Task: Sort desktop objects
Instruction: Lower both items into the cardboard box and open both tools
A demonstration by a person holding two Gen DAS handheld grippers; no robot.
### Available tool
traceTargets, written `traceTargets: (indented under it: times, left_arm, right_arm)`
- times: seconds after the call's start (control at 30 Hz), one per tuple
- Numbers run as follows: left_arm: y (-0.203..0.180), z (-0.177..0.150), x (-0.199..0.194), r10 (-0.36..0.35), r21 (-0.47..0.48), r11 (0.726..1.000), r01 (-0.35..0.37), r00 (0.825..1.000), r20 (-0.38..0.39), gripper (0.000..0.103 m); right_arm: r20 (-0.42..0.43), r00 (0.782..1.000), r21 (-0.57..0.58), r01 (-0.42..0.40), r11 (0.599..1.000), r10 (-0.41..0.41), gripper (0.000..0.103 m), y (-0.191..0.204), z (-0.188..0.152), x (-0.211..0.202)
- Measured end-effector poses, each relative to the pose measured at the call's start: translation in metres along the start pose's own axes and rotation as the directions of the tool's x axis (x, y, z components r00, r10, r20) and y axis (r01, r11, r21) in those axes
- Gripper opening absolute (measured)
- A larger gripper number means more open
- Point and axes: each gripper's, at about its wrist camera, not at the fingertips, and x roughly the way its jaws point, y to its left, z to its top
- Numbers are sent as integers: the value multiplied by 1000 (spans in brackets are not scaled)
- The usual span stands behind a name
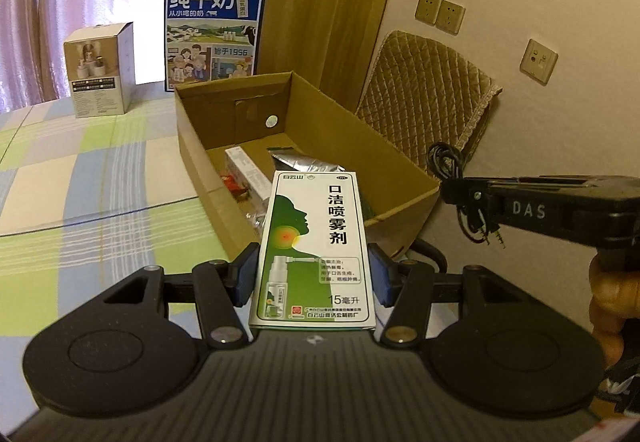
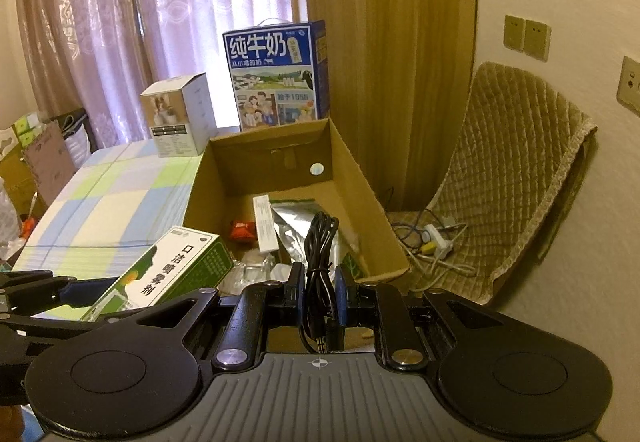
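**Green-and-white carton and black cable both gripped at the brown box**

Green-and-white rectangular spray medicine carton [image 1: 316,250] occupies the centre of the left wrist view. The left gripper [image 1: 315,274] grasps it: both blue-padded fingers [image 1: 245,274] press against the carton's long sides. The carton's far end overlaps the near rim of the open brown cardboard box [image 1: 400,178], which fills the middle of the frame.

In the right wrist view, the right gripper [image 2: 319,292] is clenched on a bundled black audio cable [image 2: 320,262] at lower centre. The cable's coiled loops extend past the fingertips over the box interior; its plug ends hang toward the camera between the fingers. The same cable and gripper appear at the right edge of the left wrist view, beside the box's right corner.

Box contents, as seen in the right wrist view:
- a silver foil pouch [image 2: 296,226], centre;
- a narrow white carton [image 2: 266,224], left of the pouch;
- a small red packet [image 2: 242,230], further left.

The box rests on a table with a green, blue and white checked cloth [image 2: 120,202]. Behind the box stand a blue milk carton case [image 2: 276,78] and, to its left, a white product box [image 2: 180,122]. A quilted tan chair cushion [image 2: 516,178] occupies the right side.
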Motion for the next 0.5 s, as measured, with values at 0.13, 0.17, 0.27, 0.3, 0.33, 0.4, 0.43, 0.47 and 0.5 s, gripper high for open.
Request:
traceTargets:
  times: [0.13, 0.17, 0.27, 0.3, 0.33, 0.4, 0.43, 0.47, 0.5]
  left_arm:
    - [0, 8, 9, -4, -7, 1000, 4, 1000, 4, 51]
    - [0, 9, 11, -4, -9, 1000, 4, 1000, 5, 51]
    - [2, 14, 16, -6, -16, 1000, 6, 1000, 7, 51]
    - [3, 16, 18, -6, -18, 1000, 7, 1000, 8, 51]
    - [4, 17, 20, -6, -22, 1000, 6, 1000, 8, 51]
    - [6, 21, 23, -6, -29, 1000, 6, 1000, 9, 51]
    - [7, 22, 25, -5, -32, 999, 6, 1000, 10, 51]
    - [8, 24, 26, -5, -36, 999, 5, 1000, 11, 51]
    - [9, 25, 28, -4, -39, 999, 4, 1000, 12, 51]
  right_arm:
    - [-1, 1000, -12, 1, 1000, -1, 12, -2, 6, 8]
    - [-2, 1000, -14, 1, 1000, -1, 12, -2, 8, 10]
    - [-2, 1000, -22, 3, 1000, -3, 12, -3, 12, 15]
    - [-3, 1000, -24, 3, 1000, -3, 12, -3, 13, 17]
    - [-4, 1000, -25, 2, 1000, -3, 12, -3, 14, 19]
    - [-6, 1000, -28, -1, 1000, 1, 12, -3, 15, 23]
    - [-7, 1000, -30, -2, 1000, 1, 12, -3, 16, 24]
    - [-9, 1000, -32, -2, 999, 2, 12, -3, 16, 26]
    - [-10, 1000, -34, -3, 999, 3, 12, -3, 17, 28]
